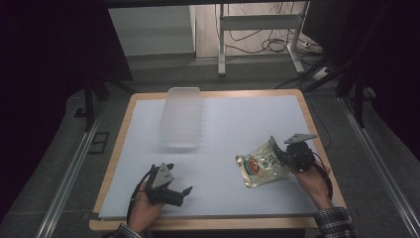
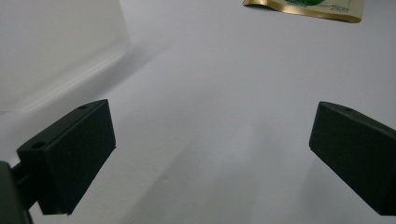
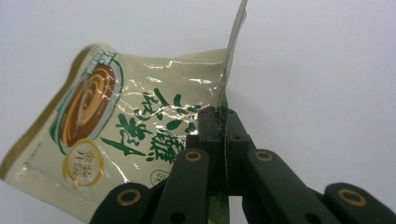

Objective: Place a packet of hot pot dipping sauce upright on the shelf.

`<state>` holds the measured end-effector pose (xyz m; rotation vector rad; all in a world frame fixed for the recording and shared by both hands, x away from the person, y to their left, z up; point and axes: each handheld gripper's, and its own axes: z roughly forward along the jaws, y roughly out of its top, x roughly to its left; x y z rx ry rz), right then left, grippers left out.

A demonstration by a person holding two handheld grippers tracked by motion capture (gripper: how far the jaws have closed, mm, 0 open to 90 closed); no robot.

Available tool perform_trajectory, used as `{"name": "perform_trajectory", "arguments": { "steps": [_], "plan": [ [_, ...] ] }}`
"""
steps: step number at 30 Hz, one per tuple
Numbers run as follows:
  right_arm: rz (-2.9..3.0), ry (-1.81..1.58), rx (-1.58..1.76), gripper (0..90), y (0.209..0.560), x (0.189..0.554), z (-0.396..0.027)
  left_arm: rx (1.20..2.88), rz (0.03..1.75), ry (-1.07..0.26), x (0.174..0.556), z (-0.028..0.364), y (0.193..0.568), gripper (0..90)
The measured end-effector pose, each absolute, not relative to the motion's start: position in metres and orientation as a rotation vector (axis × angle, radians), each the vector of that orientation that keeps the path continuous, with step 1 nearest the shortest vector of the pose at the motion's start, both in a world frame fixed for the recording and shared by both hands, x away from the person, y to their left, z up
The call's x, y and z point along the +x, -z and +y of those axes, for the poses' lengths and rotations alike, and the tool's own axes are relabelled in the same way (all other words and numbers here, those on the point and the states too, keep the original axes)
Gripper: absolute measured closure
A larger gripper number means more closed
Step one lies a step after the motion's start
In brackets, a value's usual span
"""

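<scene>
A shiny gold snack pouch (image 1: 260, 166) with green lettering lies on the white table at the right. My right gripper (image 1: 281, 154) is shut on its right edge. In the right gripper view the pouch (image 3: 126, 135) spreads to the left, and its thin edge stands up pinched between the two black pads (image 3: 209, 122) of the right gripper (image 3: 222, 122). My left gripper (image 1: 181, 194) rests low near the front of the table, jaws wide apart with nothing between them. The left gripper view shows bare table between the left gripper (image 2: 210, 154) jaws and the pouch (image 2: 308, 7) far off.
A clear plastic tub (image 1: 182, 116) stands at the back middle of the white sheet (image 1: 223, 124), and its wall (image 2: 51, 46) shows at the left of the left gripper view. Beyond the table's wooden edge are a metal frame (image 1: 260, 29) and floor cables.
</scene>
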<state>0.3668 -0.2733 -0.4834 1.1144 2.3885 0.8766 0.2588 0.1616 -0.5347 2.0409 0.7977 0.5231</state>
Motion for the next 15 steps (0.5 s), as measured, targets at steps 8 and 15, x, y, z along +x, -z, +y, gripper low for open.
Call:
{"name": "perform_trajectory", "arguments": {
  "steps": [8,15],
  "plan": [
    [2.398,-0.943,1.128,89.0,0.469,0.366,-0.27,2.042,0.8,-0.525,0.259,0.162,0.535,0.3],
    [2.41,-0.989,1.078,89.0,0.454,0.362,-0.266,2.041,0.802,-0.528,0.259,0.163,0.535,0.3]
  ]
}}
